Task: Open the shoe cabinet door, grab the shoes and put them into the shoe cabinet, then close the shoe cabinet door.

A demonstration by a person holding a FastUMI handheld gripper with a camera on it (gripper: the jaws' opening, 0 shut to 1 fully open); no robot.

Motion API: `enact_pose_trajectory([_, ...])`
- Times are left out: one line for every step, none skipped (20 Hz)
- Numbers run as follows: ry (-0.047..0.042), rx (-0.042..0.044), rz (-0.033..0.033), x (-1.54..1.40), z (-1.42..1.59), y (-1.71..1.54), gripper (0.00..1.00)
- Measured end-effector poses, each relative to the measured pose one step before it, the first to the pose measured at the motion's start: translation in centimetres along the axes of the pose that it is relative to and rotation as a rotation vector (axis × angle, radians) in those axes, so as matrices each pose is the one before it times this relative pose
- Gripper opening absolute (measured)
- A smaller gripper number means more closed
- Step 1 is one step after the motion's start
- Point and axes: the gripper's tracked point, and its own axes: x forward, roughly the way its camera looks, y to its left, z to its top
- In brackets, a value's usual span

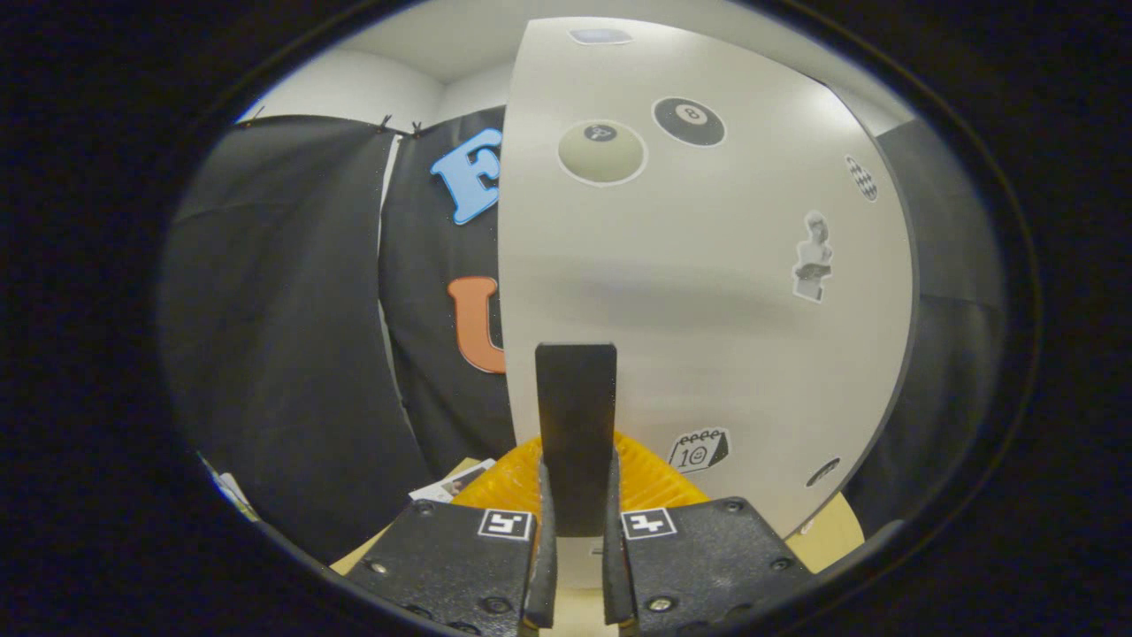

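my tongs (577, 495) clamped narrow on dark flat upright handle (576, 416) | pale grey sticker-covered shoe cabinet door (707, 292) just ahead, blocking my view | orange ribbed object (659, 482) below | light wooden table (831, 535) underneath

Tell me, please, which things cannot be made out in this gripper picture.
- Inside of the shoe cabinet: the white sticker-covered cabinet door hides it.
- Black upright door handle: its lower end is hidden between the gripper fingers, so contact cannot be confirmed.
- Orange ribbed object: mostly covered by the fingers and handle; what it is stays unclear.
- Printed papers beside the orange object: too small.
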Motion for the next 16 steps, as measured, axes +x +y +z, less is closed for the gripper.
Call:
enact_pose_trajectory([-0.001,-0.00383,0.01221,-1.177,-0.089,-0.03,0.23])
enact_pose_trajectory([0.00045,-0.00043,0.01176,-1.115,-0.198,-0.026,0.23])
enact_pose_trajectory([0.00087,0.00029,0.01217,-1.02,-0.211,-0.03,0.23])
enact_pose_trajectory([-0.00128,-0.00297,0.01251,-1.064,-0.133,-0.199,0.23])
enact_pose_trajectory([-0.00346,-0.0062,0.0118,-0.895,-0.076,-0.241,0.23])
enact_pose_trajectory([-0.00283,-0.00271,0.01314,-0.895,-0.118,-0.272,0.23])
enact_pose_trajectory([-0.00307,0.00244,0.01197,-0.667,-0.073,-0.391,0.23])
enact_pose_trajectory([-0.00281,0.00108,0.01631,-0.804,-0.219,-0.449,0.23])
enact_pose_trajectory([0.00059,-0.00056,0.01688,-0.64,-0.016,-0.374,0.23])
enact_pose_trajectory([-0.0016,0.0021,0.01654,-0.702,-0.18,-0.253,0.22])
enact_pose_trajectory([-0.00168,-0.00545,0.01566,-0.67,-0.061,-0.393,0.22])
enact_pose_trajectory([0.0016,-0.00529,0.01153,-0.632,-0.107,-0.331,0.21])
enact_pose_trajectory([0.00022,0.00253,0.00658,-0.513,-0.068,-0.511,0.21])
enact_pose_trajectory([0.00003,-0.01025,0.0068,-0.22,-0.047,-0.424,0.21])
enact_pose_trajectory([0.00106,-0.00231,0.00218,-0.486,-0.067,-0.48,0.2])
enact_pose_trajectory([0.00081,-0.0003,0.00021,-0.559,-0.133,-0.498,0.19])
